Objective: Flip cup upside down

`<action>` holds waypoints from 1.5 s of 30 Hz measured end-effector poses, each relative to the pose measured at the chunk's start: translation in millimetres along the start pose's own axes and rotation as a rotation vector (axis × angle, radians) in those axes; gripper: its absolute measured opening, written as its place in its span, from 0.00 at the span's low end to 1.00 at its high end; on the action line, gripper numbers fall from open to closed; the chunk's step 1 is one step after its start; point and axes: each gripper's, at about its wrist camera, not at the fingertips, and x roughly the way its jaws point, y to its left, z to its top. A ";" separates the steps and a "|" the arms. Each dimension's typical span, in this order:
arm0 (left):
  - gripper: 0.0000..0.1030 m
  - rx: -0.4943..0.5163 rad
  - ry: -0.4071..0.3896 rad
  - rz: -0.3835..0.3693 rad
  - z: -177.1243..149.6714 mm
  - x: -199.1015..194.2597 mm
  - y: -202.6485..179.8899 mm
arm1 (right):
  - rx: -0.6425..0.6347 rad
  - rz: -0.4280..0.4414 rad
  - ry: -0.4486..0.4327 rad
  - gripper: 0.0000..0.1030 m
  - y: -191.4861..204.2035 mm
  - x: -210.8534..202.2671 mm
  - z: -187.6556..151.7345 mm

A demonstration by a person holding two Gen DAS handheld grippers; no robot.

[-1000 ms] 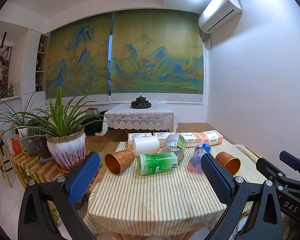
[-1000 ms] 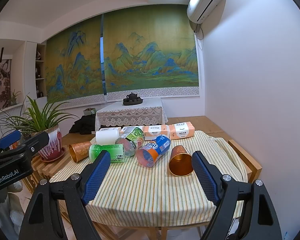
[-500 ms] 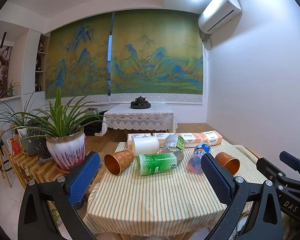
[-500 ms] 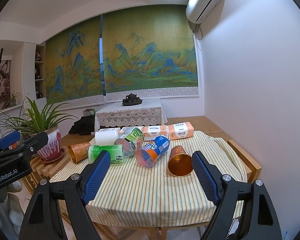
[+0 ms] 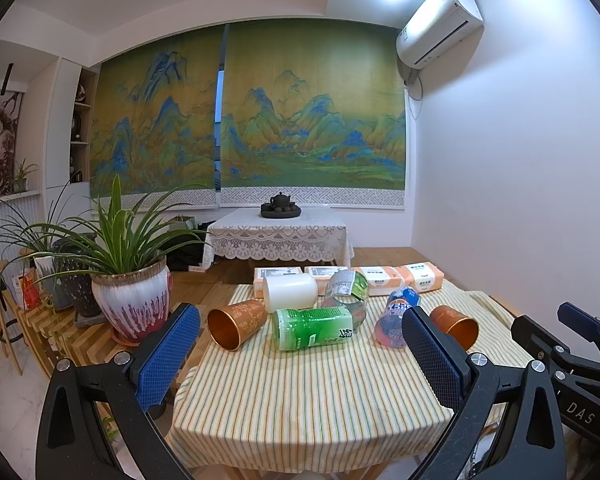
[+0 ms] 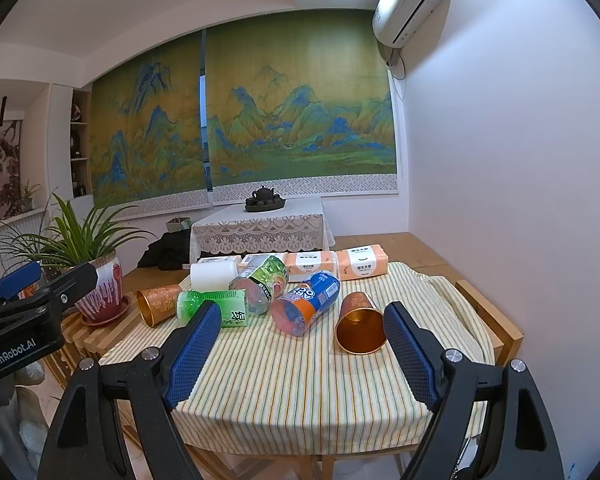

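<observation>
Two copper cups lie on their sides on the striped tablecloth [image 5: 300,400]. The left cup [image 5: 236,322] [image 6: 158,302] has its mouth toward me at the table's left. The right cup [image 5: 456,324] [image 6: 360,326] lies at the right, mouth toward me. My left gripper [image 5: 300,344] is open and empty, held back from the table's near edge. My right gripper [image 6: 302,338] is open and empty, also short of the table; the right cup lies just left of its right finger.
Between the cups lie a green bottle [image 5: 314,326], a clear bottle with a green label [image 5: 346,292], a blue-orange bottle [image 6: 306,302] and a white roll [image 5: 290,292]. Tissue packs [image 5: 396,278] line the far edge. A potted plant [image 5: 130,280] stands left.
Both views shift very slightly; both grippers stay open and the objects on the table have not moved.
</observation>
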 end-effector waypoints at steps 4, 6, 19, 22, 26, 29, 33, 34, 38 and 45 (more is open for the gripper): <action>0.99 -0.001 0.000 -0.001 0.0 -0.2 0.7 | 0.000 -0.002 0.000 0.78 -0.3 0.2 0.3; 0.99 0.000 0.001 -0.003 -0.4 -0.4 0.5 | 0.002 -0.001 0.000 0.78 -0.1 0.2 0.1; 0.99 -0.001 0.003 -0.006 -0.3 0.2 1.9 | 0.003 -0.008 0.001 0.78 -2.8 3.4 0.2; 0.99 -0.001 0.005 -0.007 0.0 1.7 1.4 | 0.001 -0.009 0.002 0.78 -3.5 4.4 -0.5; 0.99 0.001 0.013 -0.011 -0.3 5.5 0.6 | 0.000 -0.013 0.010 0.78 -5.2 6.9 -1.3; 0.99 0.005 0.029 -0.017 -2.0 10.6 -0.7 | 0.007 -0.015 0.019 0.78 -8.9 9.1 -1.7; 0.99 0.007 0.049 -0.025 -5.2 17.9 -3.3 | 0.023 -0.020 0.040 0.78 -18.7 15.1 -1.5; 0.99 0.006 0.053 -0.027 -5.9 19.7 -4.1 | 0.026 -0.021 0.045 0.78 -21.1 16.9 -1.4; 0.99 0.004 0.068 -0.033 -9.0 25.3 -6.5 | 0.036 -0.009 0.083 0.78 -33.5 26.6 -0.7; 0.99 0.009 0.096 -0.046 -17.3 33.2 -9.2 | 0.093 0.073 0.238 0.78 -64.5 67.6 6.0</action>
